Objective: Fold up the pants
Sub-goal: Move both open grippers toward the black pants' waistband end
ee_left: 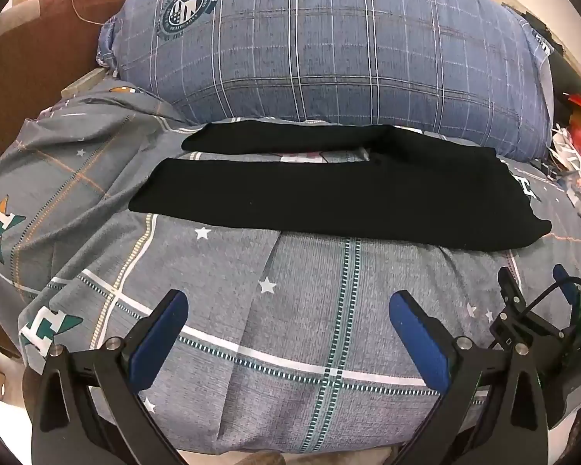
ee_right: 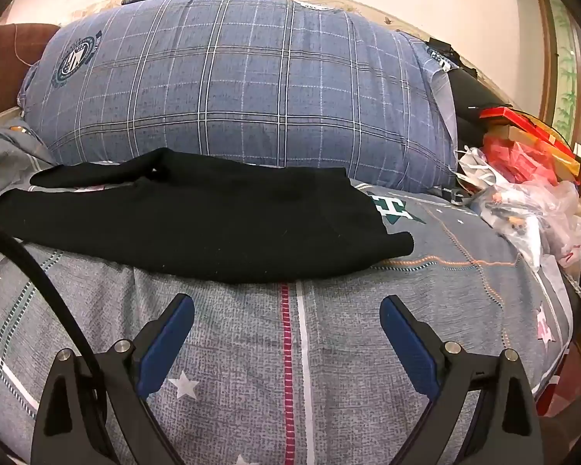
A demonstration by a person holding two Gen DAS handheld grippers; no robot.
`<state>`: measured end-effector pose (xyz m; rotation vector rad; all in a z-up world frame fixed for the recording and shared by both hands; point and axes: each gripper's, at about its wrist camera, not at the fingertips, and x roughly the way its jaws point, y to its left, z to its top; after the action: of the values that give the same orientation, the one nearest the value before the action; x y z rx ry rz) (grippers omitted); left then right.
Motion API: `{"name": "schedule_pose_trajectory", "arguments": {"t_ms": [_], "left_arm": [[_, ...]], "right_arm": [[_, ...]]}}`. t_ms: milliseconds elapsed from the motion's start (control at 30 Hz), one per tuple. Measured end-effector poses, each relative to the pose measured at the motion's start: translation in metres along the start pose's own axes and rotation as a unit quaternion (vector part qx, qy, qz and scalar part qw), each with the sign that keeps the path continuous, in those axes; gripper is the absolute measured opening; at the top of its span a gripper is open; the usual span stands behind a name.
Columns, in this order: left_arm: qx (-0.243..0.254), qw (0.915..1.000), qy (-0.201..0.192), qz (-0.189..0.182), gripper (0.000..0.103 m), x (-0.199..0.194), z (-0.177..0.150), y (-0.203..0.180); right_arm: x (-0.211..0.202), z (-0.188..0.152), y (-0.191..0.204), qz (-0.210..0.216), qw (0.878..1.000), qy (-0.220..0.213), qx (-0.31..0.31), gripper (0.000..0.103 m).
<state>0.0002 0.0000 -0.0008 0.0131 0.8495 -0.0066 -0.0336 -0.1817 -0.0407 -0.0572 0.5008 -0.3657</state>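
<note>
Black pants lie flat across the grey patterned bedspread, legs stretching left and waist to the right. The two legs lie side by side with a narrow gap between them. My left gripper hovers open over the bedspread, short of the pants' near edge, nothing between its blue pads. In the right wrist view the same pants spread from left to centre. My right gripper is open just before the pants' near hem, empty. The right gripper's body shows at the left view's right edge.
A large blue plaid pillow lies right behind the pants. Plastic bags and red boxes pile up at the bed's right side. A brown headboard stands at the far left. A black cable crosses the right view's left side.
</note>
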Motion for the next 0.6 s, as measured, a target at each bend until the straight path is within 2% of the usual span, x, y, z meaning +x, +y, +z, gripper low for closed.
{"name": "schedule_pose_trajectory", "arguments": {"t_ms": [600], "left_arm": [[0.002,0.9998,0.018,-0.006,0.103,0.017,-0.011,0.005]], "right_arm": [[0.006,-0.002,0.004,0.003,1.0,0.008,-0.003,0.099]]}}
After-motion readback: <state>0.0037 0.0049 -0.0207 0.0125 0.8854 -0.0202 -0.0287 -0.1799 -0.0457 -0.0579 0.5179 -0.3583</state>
